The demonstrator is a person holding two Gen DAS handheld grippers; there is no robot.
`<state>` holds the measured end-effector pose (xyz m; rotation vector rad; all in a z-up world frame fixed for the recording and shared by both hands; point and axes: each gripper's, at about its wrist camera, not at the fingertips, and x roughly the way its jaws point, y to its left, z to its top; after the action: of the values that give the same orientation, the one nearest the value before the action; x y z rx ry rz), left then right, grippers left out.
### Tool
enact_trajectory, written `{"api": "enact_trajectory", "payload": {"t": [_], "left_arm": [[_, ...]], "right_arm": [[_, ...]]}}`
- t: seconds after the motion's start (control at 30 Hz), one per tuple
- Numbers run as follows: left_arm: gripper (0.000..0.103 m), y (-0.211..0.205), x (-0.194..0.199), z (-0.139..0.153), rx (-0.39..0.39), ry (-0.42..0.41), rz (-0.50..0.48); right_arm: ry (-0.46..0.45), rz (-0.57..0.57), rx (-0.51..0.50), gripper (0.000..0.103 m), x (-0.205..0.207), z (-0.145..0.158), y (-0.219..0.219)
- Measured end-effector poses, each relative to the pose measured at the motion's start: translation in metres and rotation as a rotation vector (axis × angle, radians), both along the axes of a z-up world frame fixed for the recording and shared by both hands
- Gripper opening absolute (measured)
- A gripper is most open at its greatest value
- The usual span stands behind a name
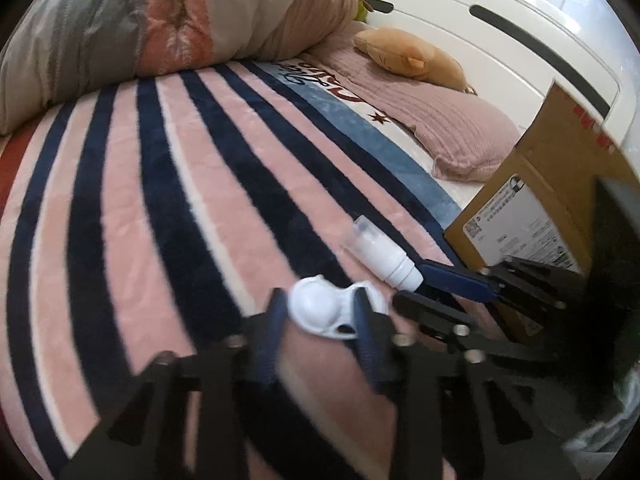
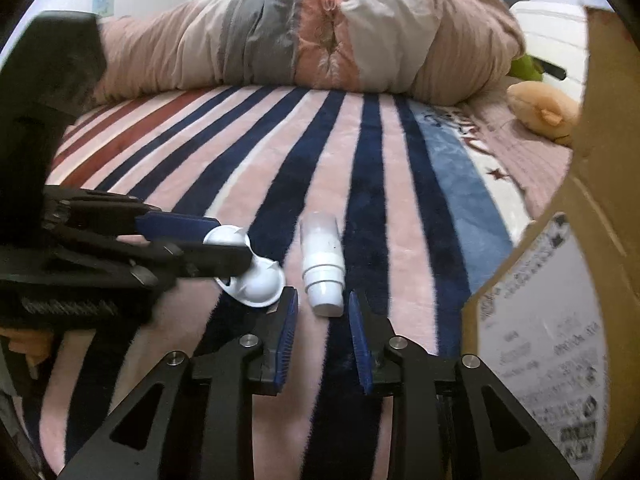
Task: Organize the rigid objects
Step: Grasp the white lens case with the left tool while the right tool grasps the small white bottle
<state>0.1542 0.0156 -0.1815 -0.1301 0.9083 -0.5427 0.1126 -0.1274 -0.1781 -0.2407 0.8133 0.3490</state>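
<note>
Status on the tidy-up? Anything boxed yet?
Nothing visibly boxed; the cardboard box's inside is out of view. In hand: left tool closed around the white double-cup case. Left: right tool open, straddling the white bottle lying on the striped blanket.

We see the right hand-held gripper [image 2: 323, 312] open around white bottle [image 2: 323, 268]; left hand-held gripper [image 2: 232, 246] clamps white lens case [image 2: 256, 284] on striped bed [image 2: 280, 152].

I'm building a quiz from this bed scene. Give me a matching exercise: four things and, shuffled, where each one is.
1. white lens case
2. white bottle
3. cardboard box
4. plush toy

a. lying on the striped blanket, in front of the open right tool
b. standing at the bed's right edge
c. between the left tool's fingers
d. by the white headboard

Pairs: 1-c, 2-a, 3-b, 4-d
</note>
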Motion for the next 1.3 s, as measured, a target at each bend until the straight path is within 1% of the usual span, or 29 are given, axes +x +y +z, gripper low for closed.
{"api": "enact_trajectory", "payload": {"t": [0.03, 0.13, 0.17, 0.2, 0.27, 0.33, 0.47, 0.5, 0.53, 0.63, 0.67, 0.77, 0.8, 0.87, 1.1, 1.2, 1.23, 1.3], "left_arm": [[0.027, 0.005, -0.003, 0.002, -0.001, -0.003, 0.011], [0.027, 0.015, -0.010, 0.001, 0.001, 0.012, 0.029], [0.027, 0.016, -0.012, 0.000, 0.002, 0.015, 0.032], [0.028, 0.016, -0.014, 0.000, 0.003, 0.016, 0.034], [0.030, 0.016, -0.016, -0.001, -0.003, 0.020, 0.033], [0.044, 0.014, -0.016, -0.001, -0.005, 0.019, 0.031], [0.055, 0.005, -0.014, -0.002, 0.017, 0.009, 0.007], [0.059, 0.003, -0.013, -0.003, 0.023, 0.009, 0.001], [0.064, 0.000, -0.011, -0.004, 0.028, 0.010, -0.002], [0.073, -0.010, -0.006, -0.006, 0.046, 0.006, -0.014], [0.074, -0.012, -0.005, -0.006, 0.054, 0.002, -0.014], [0.075, -0.024, 0.000, -0.008, 0.100, -0.019, -0.003], [0.073, -0.026, 0.001, -0.009, 0.109, -0.021, 0.000], [0.058, -0.030, 0.002, -0.010, 0.138, -0.029, 0.010], [0.057, -0.021, -0.004, -0.007, 0.105, -0.035, 0.020], [0.057, -0.011, -0.011, 0.001, 0.083, -0.044, 0.040], [0.057, -0.008, -0.014, 0.004, 0.081, -0.048, 0.046], [0.057, 0.001, -0.023, 0.012, 0.088, -0.063, 0.065]], "right_arm": [[0.012, 0.010, 0.004, 0.029, 0.004, -0.002, 0.001], [0.028, 0.008, 0.012, 0.030, 0.014, -0.006, 0.005], [0.032, 0.008, 0.022, 0.026, 0.015, -0.005, 0.004], [0.029, 0.003, 0.031, 0.019, 0.016, -0.004, 0.003], [0.020, 0.004, 0.021, 0.019, 0.011, -0.001, 0.004], [0.017, 0.005, 0.016, 0.019, 0.003, 0.000, 0.004], [0.026, 0.014, -0.006, 0.019, -0.026, 0.001, 0.000], [0.025, 0.015, -0.009, 0.019, -0.033, 0.001, -0.001], [0.024, 0.014, -0.010, 0.019, -0.037, 0.000, -0.002], [0.011, -0.010, 0.005, 0.019, -0.047, -0.002, -0.009], [0.006, -0.011, 0.009, 0.019, -0.047, -0.002, -0.010], [-0.005, -0.005, 0.013, 0.019, -0.046, -0.004, -0.010], [-0.006, -0.003, 0.015, 0.019, -0.046, -0.004, -0.010], [-0.009, -0.001, 0.015, 0.019, -0.045, -0.004, -0.009], [-0.019, 0.004, 0.021, 0.020, -0.039, -0.003, -0.006], [-0.025, 0.020, 0.015, 0.021, -0.035, -0.004, -0.002], [-0.026, 0.025, 0.006, 0.024, -0.033, -0.006, 0.000], [-0.037, 0.033, -0.007, 0.024, -0.029, -0.007, 0.004]]}}
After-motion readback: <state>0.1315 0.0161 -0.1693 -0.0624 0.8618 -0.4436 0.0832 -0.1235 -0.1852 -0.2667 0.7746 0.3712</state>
